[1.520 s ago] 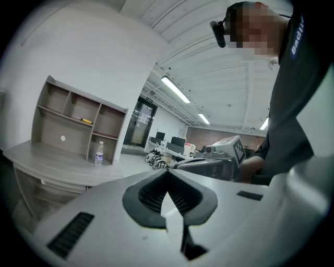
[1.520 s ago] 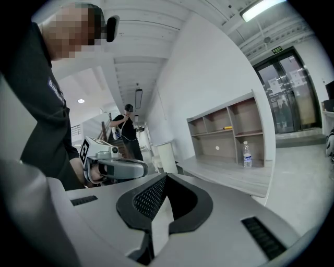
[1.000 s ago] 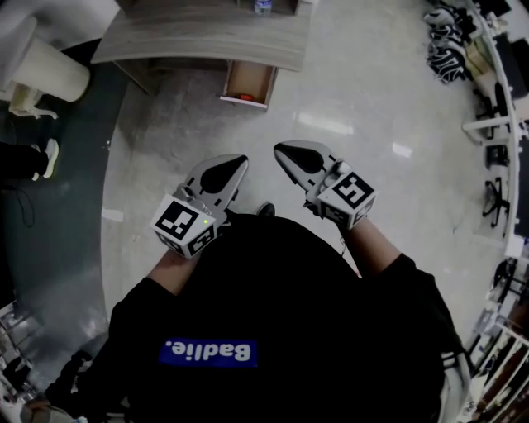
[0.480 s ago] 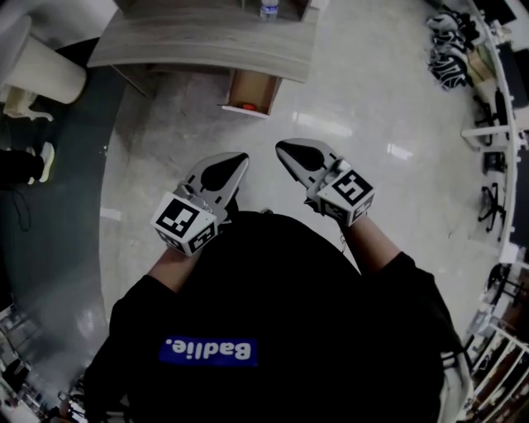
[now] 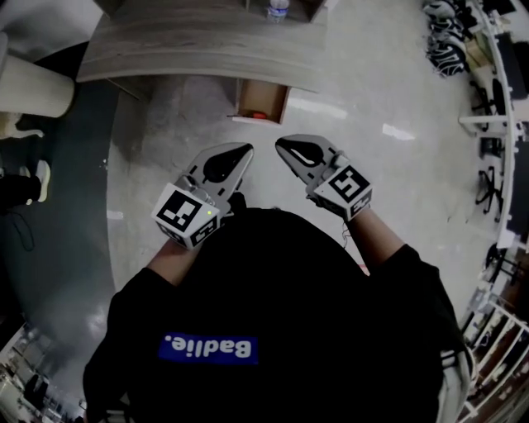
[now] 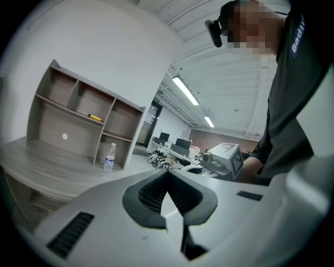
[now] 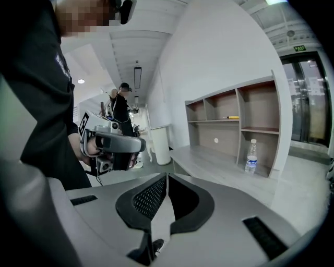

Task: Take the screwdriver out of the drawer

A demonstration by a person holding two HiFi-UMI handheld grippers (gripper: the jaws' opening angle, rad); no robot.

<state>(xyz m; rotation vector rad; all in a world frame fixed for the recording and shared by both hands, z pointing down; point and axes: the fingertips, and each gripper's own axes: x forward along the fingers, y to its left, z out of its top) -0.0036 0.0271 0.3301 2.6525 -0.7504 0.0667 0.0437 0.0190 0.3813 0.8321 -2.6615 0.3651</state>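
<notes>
A wooden drawer (image 5: 261, 100) stands pulled out from under the grey desk (image 5: 190, 49) at the top of the head view. A small red object (image 5: 259, 115) lies at its front end; I cannot tell what it is. My left gripper (image 5: 245, 149) and right gripper (image 5: 280, 144) are held side by side over the floor, just short of the drawer, tips pointing towards it. Both are shut with nothing between the jaws, as the left gripper view (image 6: 166, 175) and right gripper view (image 7: 166, 178) also show.
A water bottle (image 5: 278, 10) stands on the desk beside a shelf unit (image 6: 78, 120), which holds a yellow object (image 6: 94, 117). A white cylindrical bin (image 5: 33, 87) is at the left. Bags (image 5: 450, 49) lie at the top right. Another person (image 7: 122, 107) stands far off.
The desk and open drawer have drawn closer to both grippers as I move forward. Both grippers stay shut and empty.
</notes>
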